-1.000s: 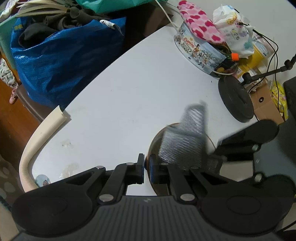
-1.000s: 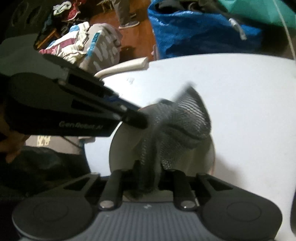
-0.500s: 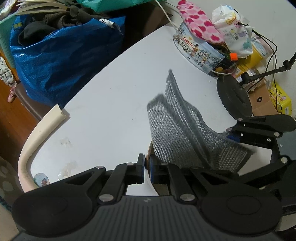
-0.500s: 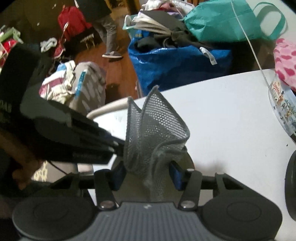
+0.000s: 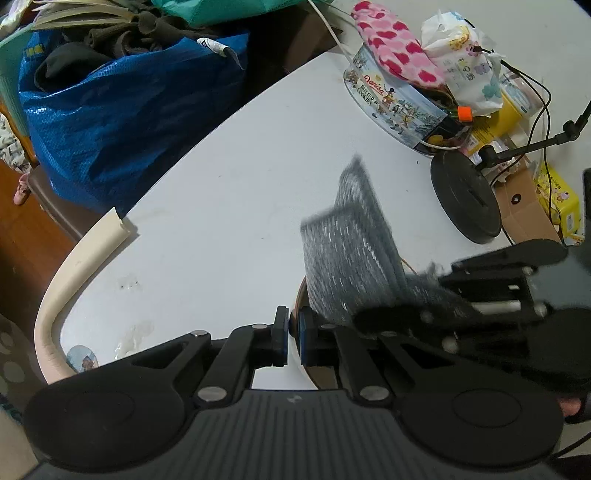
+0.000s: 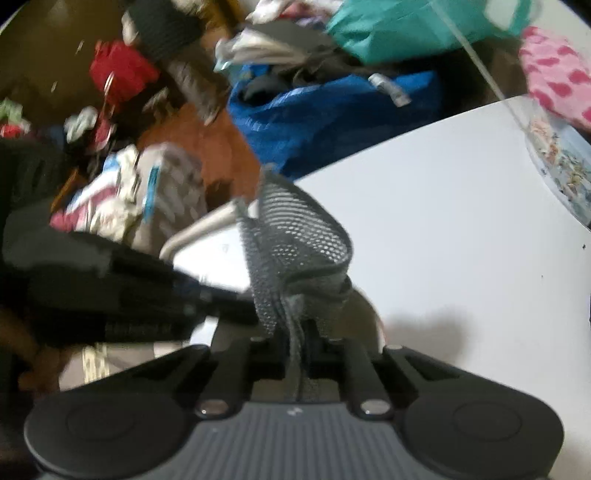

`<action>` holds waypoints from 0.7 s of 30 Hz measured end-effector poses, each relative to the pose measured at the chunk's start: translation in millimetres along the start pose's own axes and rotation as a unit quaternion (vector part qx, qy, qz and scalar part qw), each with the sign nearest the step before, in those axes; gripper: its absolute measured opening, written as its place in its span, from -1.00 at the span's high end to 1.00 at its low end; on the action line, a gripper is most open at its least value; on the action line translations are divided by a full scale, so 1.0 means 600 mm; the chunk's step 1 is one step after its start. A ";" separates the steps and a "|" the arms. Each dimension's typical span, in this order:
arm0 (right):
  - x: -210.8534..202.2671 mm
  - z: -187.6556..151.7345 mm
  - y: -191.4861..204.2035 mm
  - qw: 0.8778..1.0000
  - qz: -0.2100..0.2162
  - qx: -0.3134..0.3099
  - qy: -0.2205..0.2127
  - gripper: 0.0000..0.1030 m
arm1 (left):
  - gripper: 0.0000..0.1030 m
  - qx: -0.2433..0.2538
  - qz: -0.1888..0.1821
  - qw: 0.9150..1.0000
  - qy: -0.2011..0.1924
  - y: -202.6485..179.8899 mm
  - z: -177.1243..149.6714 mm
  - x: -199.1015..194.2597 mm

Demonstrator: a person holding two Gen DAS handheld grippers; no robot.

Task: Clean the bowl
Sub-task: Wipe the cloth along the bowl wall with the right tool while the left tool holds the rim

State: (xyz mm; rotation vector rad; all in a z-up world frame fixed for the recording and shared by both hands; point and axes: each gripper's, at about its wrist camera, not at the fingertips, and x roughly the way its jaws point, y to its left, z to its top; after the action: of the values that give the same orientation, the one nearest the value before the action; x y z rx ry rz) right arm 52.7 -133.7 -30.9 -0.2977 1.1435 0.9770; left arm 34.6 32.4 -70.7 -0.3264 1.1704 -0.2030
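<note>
Item one, the surface: we recorded a white table [image 5: 229, 206] with a rounded edge, a cream foam guard [image 5: 74, 273] curling off that edge, and faint smears near the left claw.

Item two, the room: beyond the edge stood a blue woven bag [image 5: 122, 122] stuffed with dark clothing, a teal bag [image 6: 413, 29] behind it, and a brown wooden floor [image 6: 207, 147] strewn with clothes. At the far side of the table we noted a butter-cookie tin [image 5: 399, 99] topped by pink heart-print fabric [image 5: 395, 55], and a black round stand base [image 5: 465, 195] with cables.

Item three, the bowl [image 5: 298, 306]: it sat on the table at the near edge. We saw only a thin brown rim in the left view and a pale inner wall [image 6: 362, 314] in the right view, so its facing could not be told.

Item four, the grey mesh cloth [image 6: 295, 247]: it stood over the bowl, long axis roughly upright, free corner pointing up and away.

Item five, the left claw [image 5: 291, 336]: clenched on the bowl's rim.

Item six, the right claw [image 6: 295, 354]: closing, its jaws pinching the cloth's lower end.
</note>
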 end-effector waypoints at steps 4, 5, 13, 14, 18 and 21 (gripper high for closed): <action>-0.014 -0.005 0.029 0.993 -0.001 -0.112 0.044 0.84 | 0.91 0.002 -0.001 1.000 0.002 -0.001 0.001 0.001; -0.016 -0.006 0.035 0.989 0.000 -0.138 0.056 0.83 | 0.91 0.003 -0.002 1.000 0.003 -0.001 0.001 0.002; -0.002 0.014 0.021 0.993 -0.017 -0.097 0.061 -0.15 | 0.91 0.000 -0.003 1.000 0.006 -0.001 0.001 0.003; -0.004 0.014 0.014 0.996 -0.005 -0.071 0.056 -0.21 | 0.91 -0.005 -0.002 1.000 0.005 -0.006 -0.002 0.003; -0.018 0.001 -0.005 0.999 0.009 0.009 0.042 -0.30 | 0.91 -0.003 -0.002 1.000 0.005 -0.012 -0.003 0.004; -0.031 -0.010 -0.020 0.996 0.022 0.075 0.035 -0.34 | 0.91 -0.006 -0.002 1.000 0.004 -0.013 -0.008 0.004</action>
State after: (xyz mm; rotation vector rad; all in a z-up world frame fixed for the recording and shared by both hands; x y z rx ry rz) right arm 56.8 -153.6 -20.8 -0.1876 1.2854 0.9200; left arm 30.8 23.7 -71.6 -0.3379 1.1801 -0.2004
